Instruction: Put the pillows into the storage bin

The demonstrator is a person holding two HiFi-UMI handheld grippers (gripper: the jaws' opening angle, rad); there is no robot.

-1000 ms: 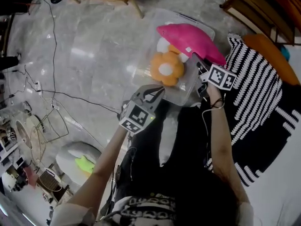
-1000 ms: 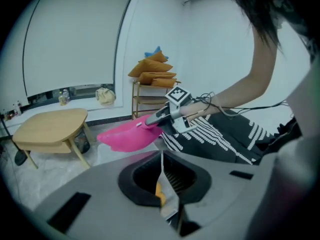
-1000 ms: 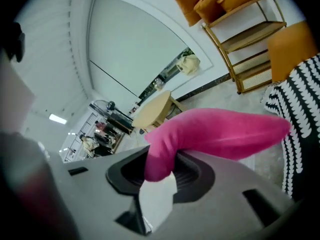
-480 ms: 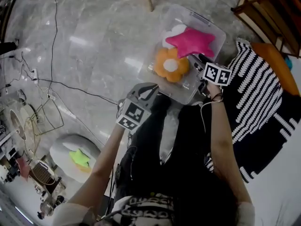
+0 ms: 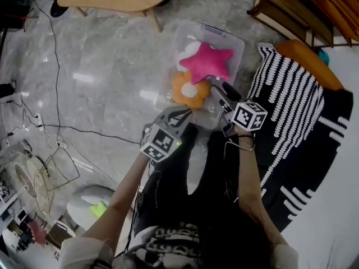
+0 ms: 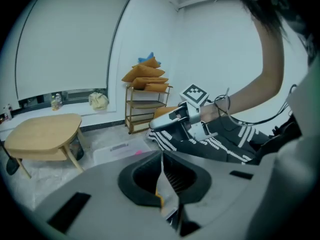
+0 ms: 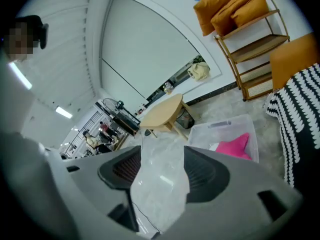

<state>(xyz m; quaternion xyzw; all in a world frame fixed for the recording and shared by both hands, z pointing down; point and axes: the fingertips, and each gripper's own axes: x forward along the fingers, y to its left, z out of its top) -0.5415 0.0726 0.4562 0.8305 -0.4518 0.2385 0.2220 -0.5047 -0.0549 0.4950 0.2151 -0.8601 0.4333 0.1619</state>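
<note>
The pink star pillow [image 5: 206, 62] hides most of the white pillow [image 5: 186, 52].

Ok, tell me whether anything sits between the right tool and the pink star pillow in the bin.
Nothing visible does. The right tool, whose jaws have just been opening with nothing between them, hovers by the near rim of the storage bin. The pink star pillow lies uncovered on top inside.
</note>
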